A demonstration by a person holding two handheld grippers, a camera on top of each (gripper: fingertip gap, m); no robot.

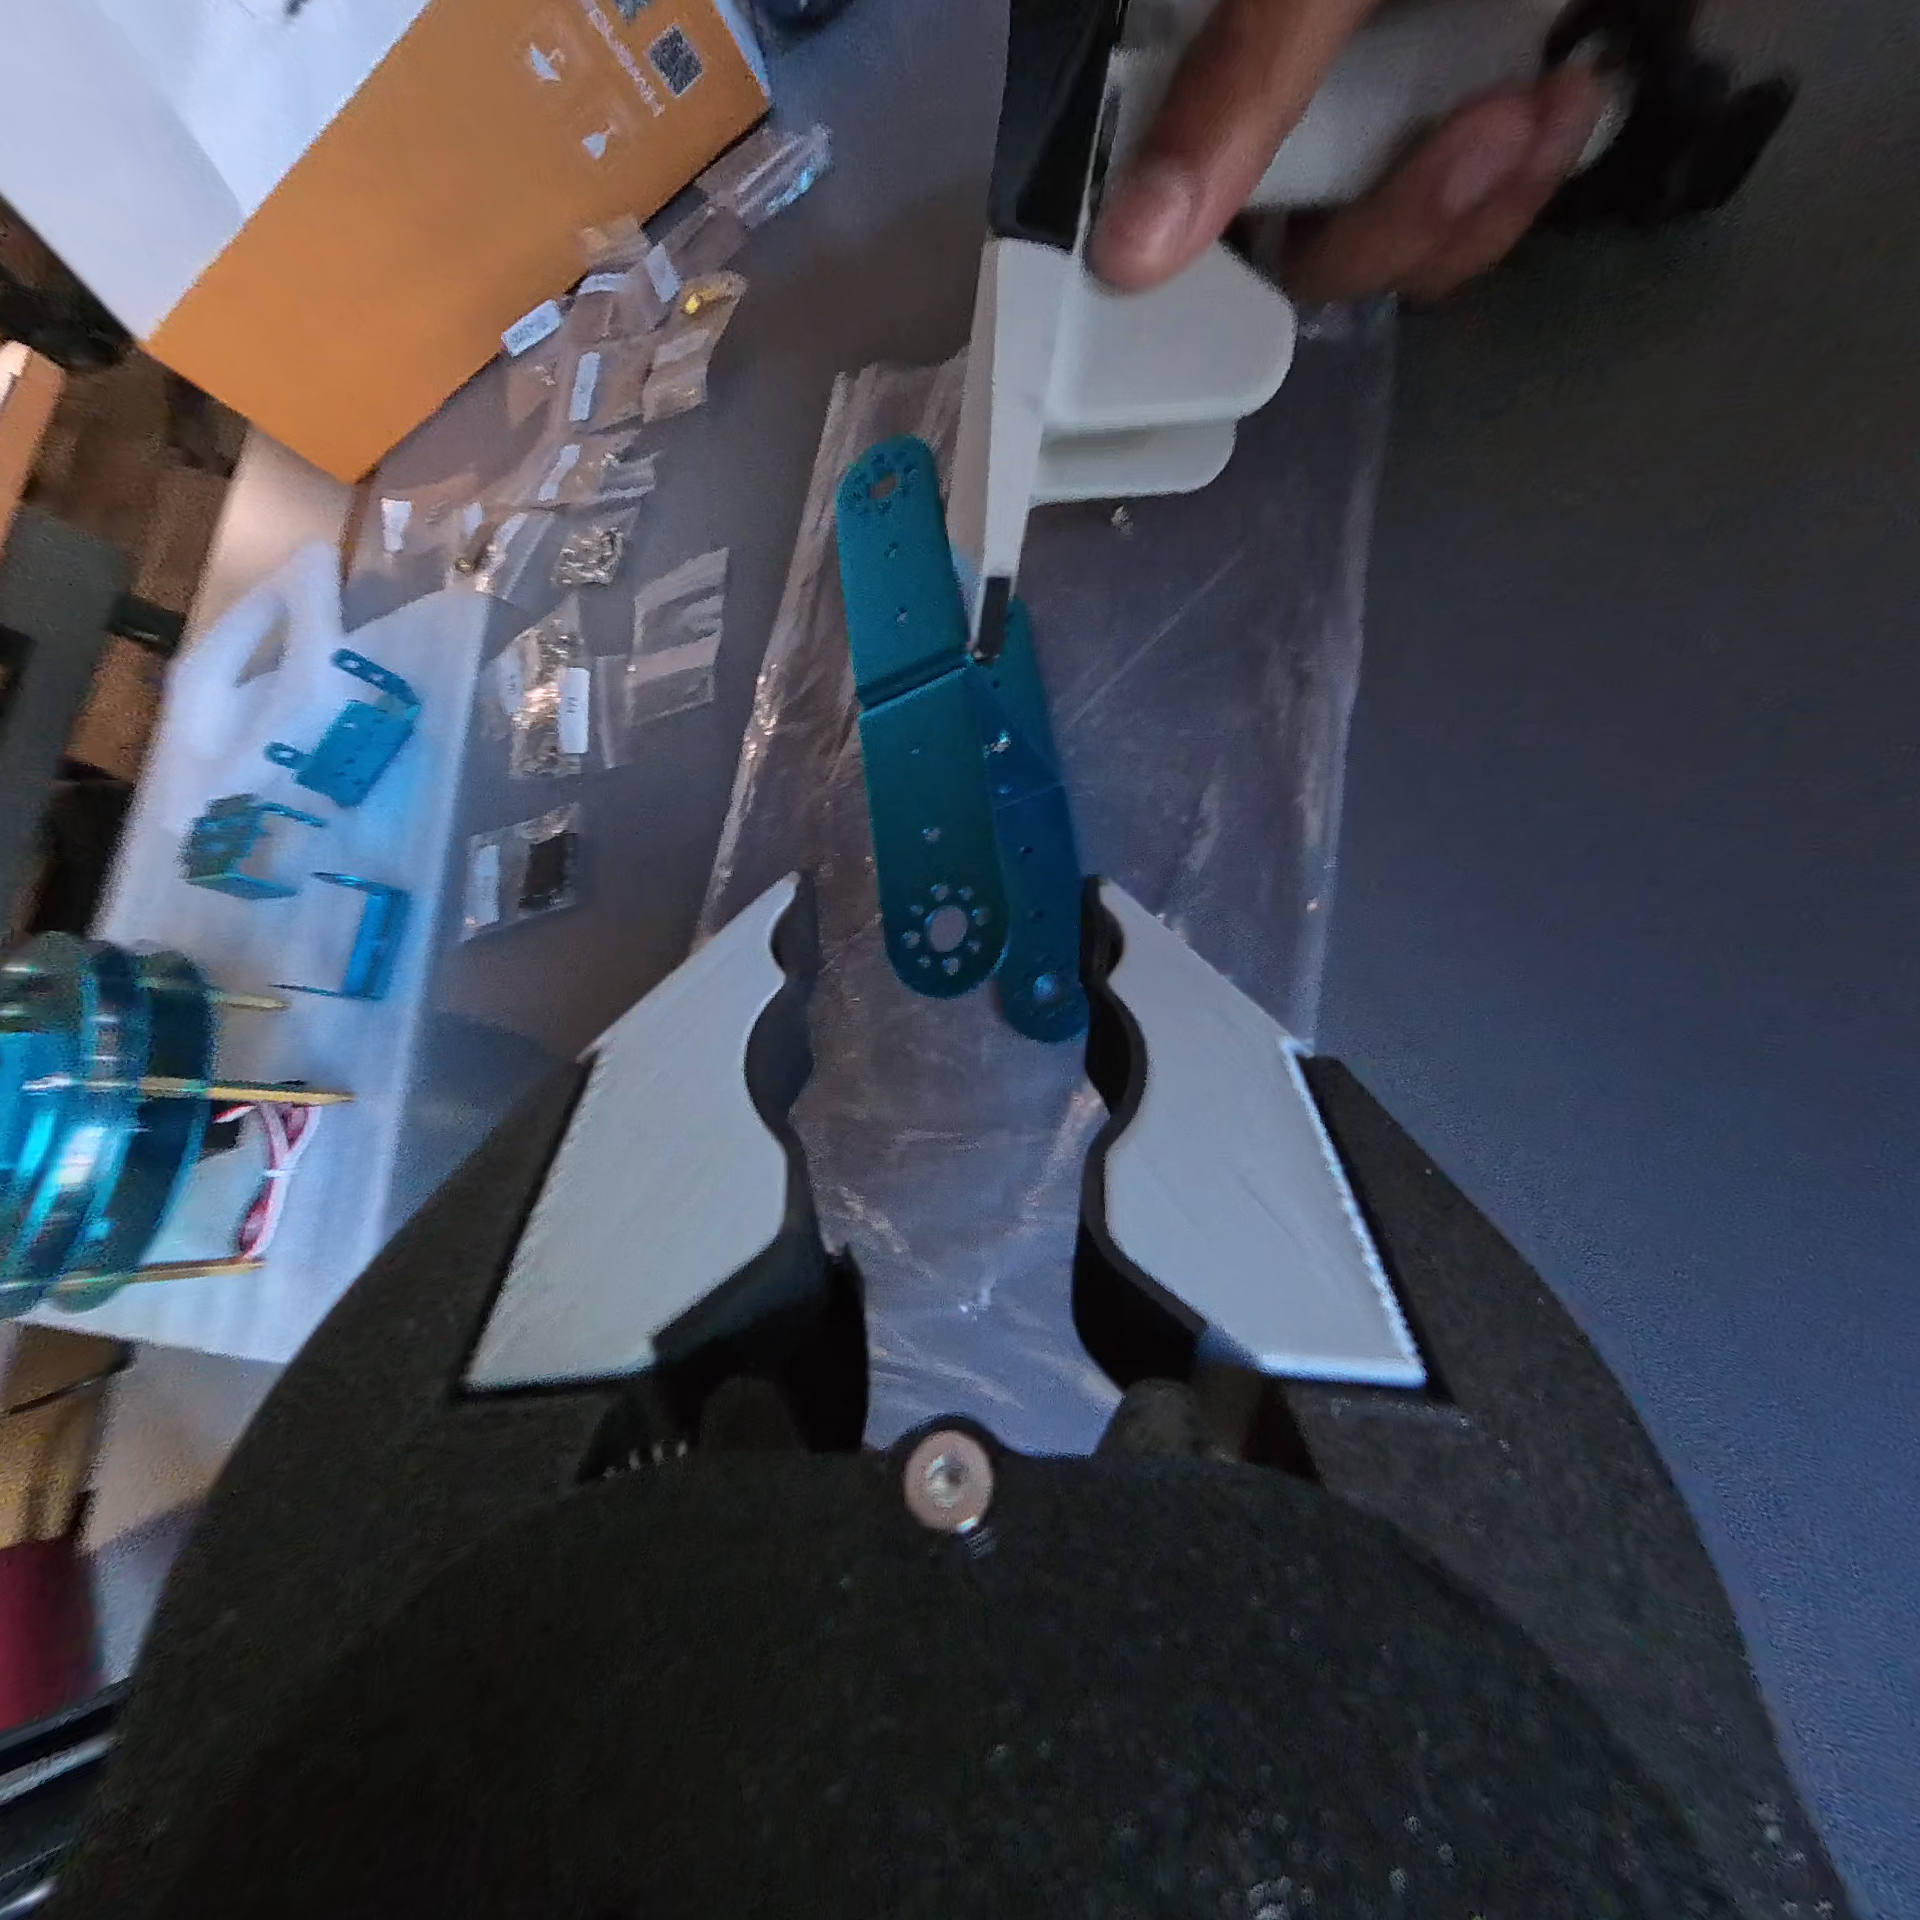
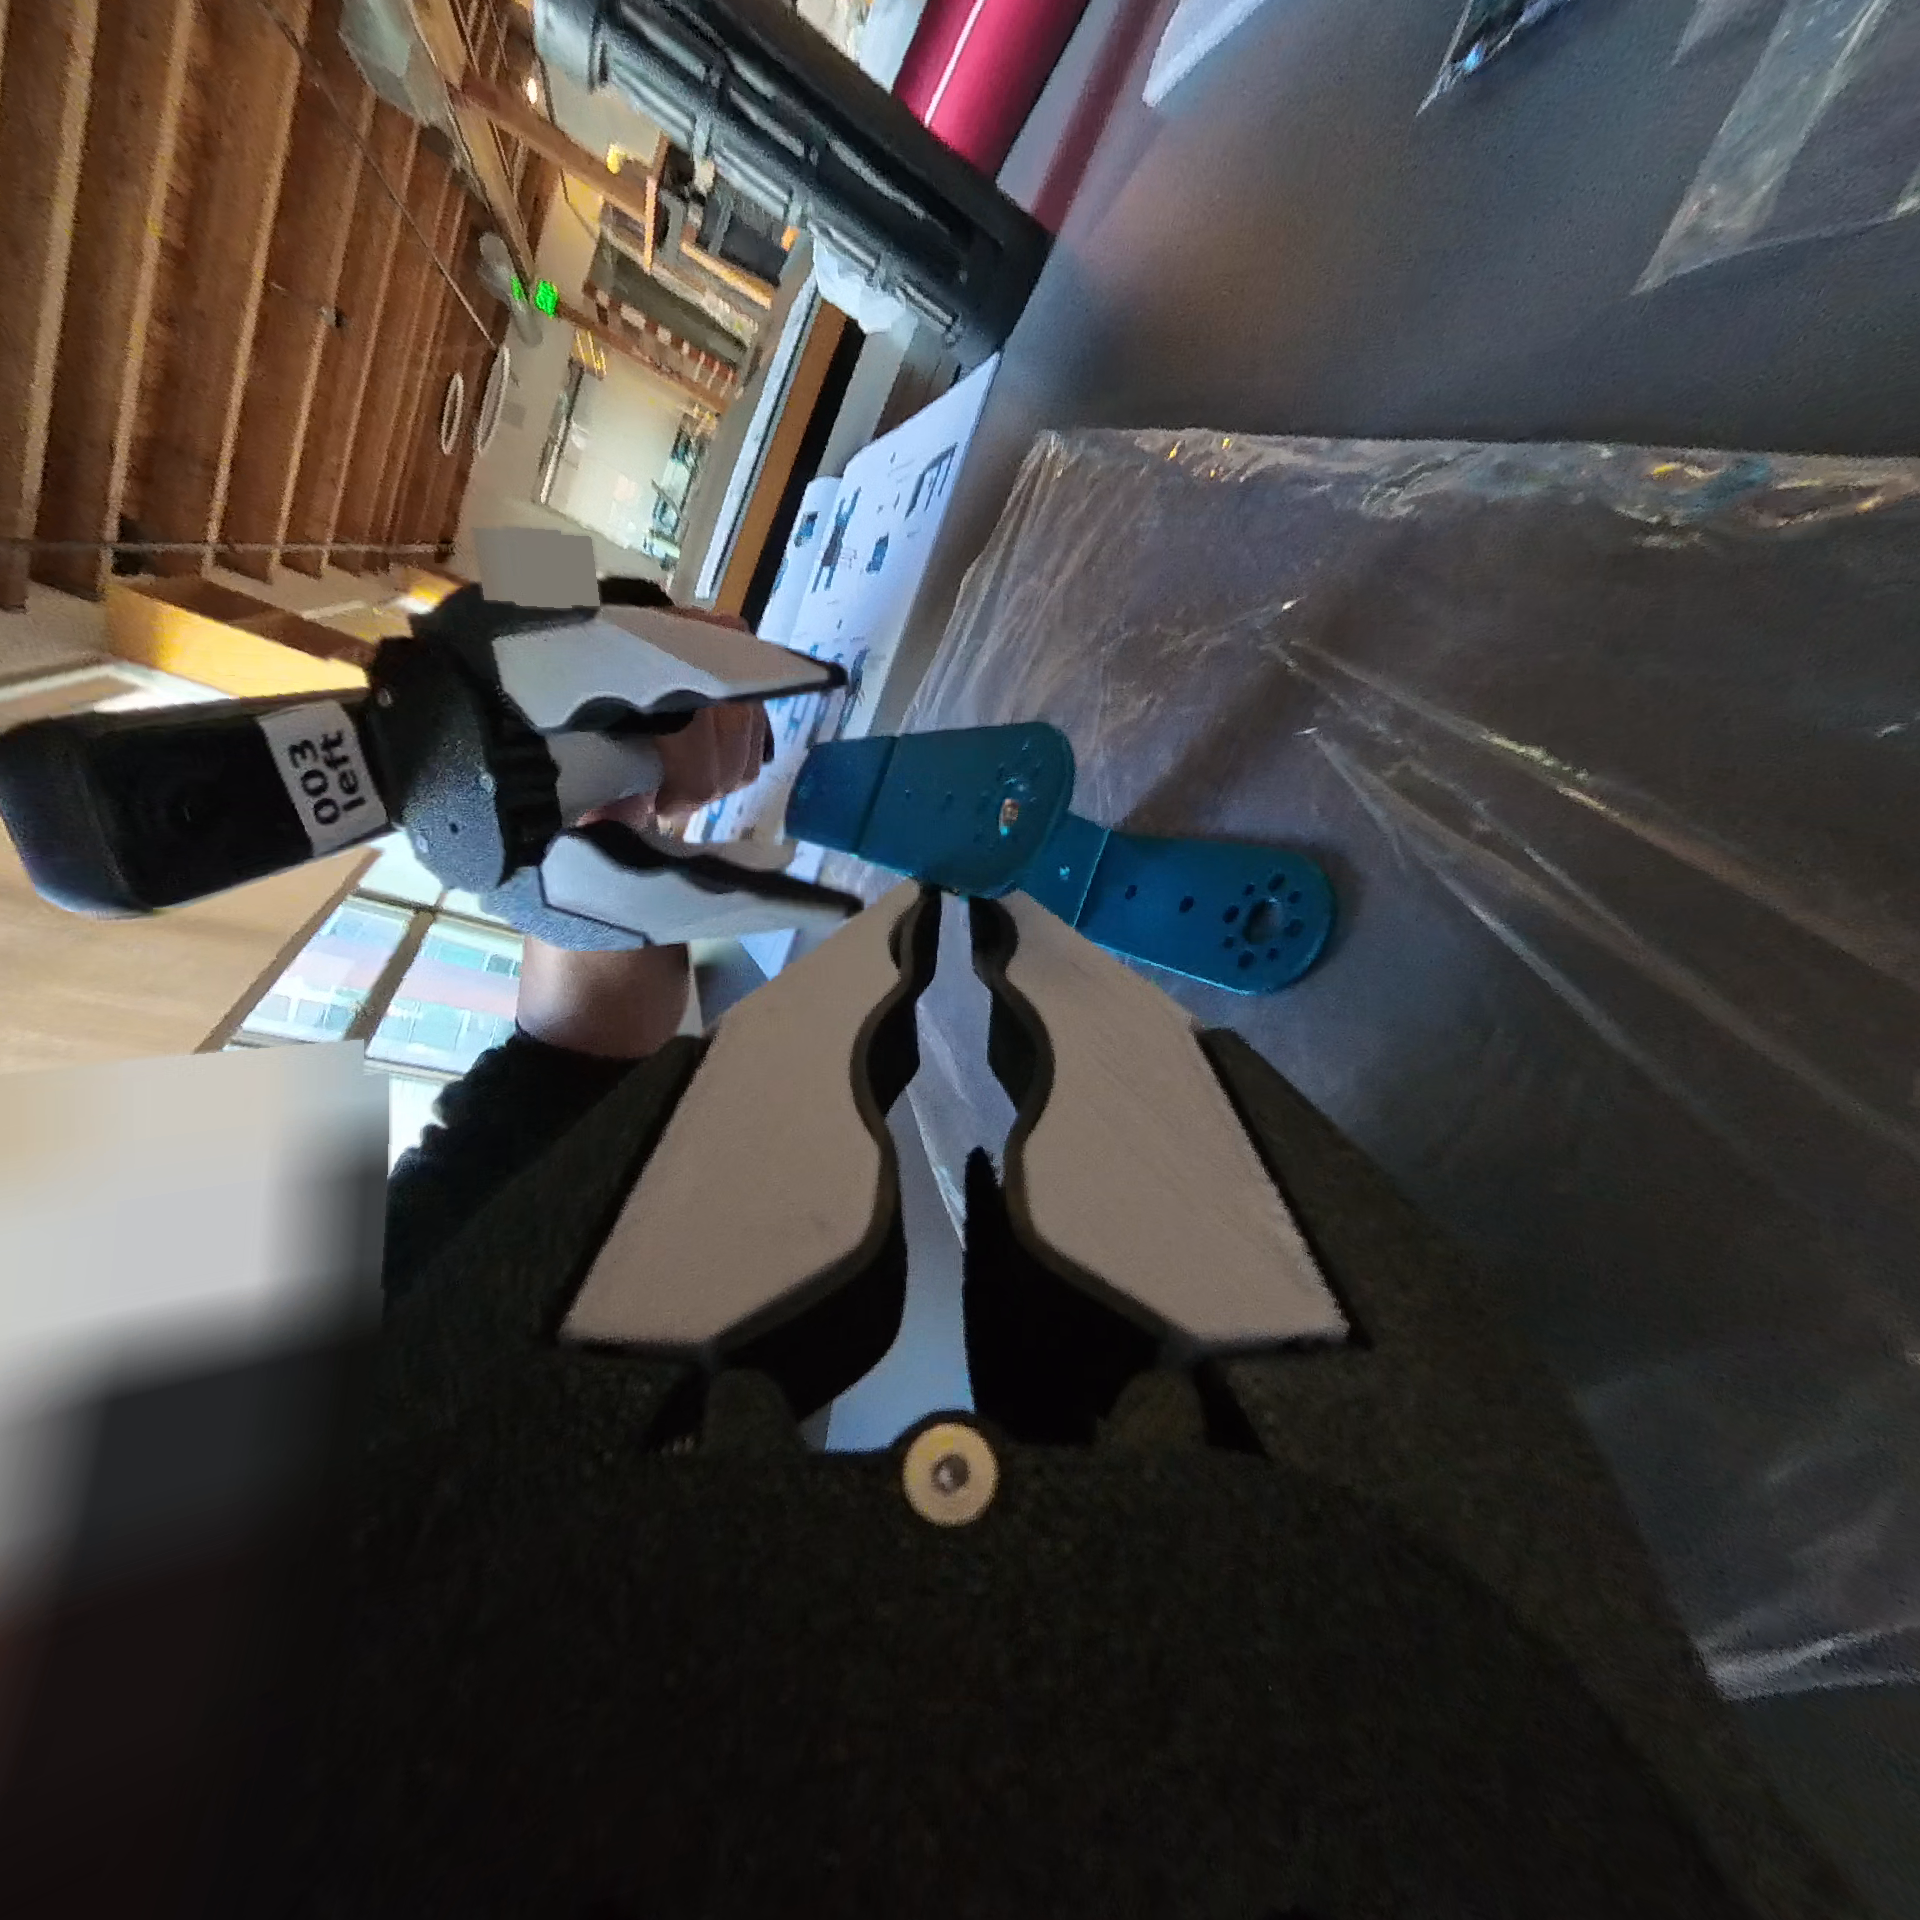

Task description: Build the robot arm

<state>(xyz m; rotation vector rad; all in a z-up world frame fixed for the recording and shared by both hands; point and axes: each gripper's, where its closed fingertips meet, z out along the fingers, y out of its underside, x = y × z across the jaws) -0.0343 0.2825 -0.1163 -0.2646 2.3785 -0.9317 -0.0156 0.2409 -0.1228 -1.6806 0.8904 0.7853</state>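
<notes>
A blue metal bracket (image 1: 925, 810) with round, holed ends lies on a clear plastic bag (image 1: 1195, 727) on the dark grey table. My right gripper (image 2: 961, 904) is shut on the bracket's (image 2: 966, 800) edge near its fold. One flange stands up and the other lies flat. In the left wrist view the right gripper (image 1: 992, 623) comes in from above, held by a hand. My left gripper (image 1: 940, 904) is open, with the bracket's round end between its fingertips. It shows open in the right wrist view (image 2: 847, 790), just left of the bracket.
To the left are several small bags of hardware (image 1: 603, 520), an orange and white box (image 1: 416, 208), more blue brackets (image 1: 353, 748) on a white sheet, and a blue round assembly (image 1: 94, 1101). Printed paper sheets (image 2: 894, 520) and a red cylinder (image 2: 977, 62) lie beyond. Some 6 cm of space lies between my two pairs of fingers. My left gripper's tips are some 25 cm from the blue round assembly (image 1: 94, 1101).
</notes>
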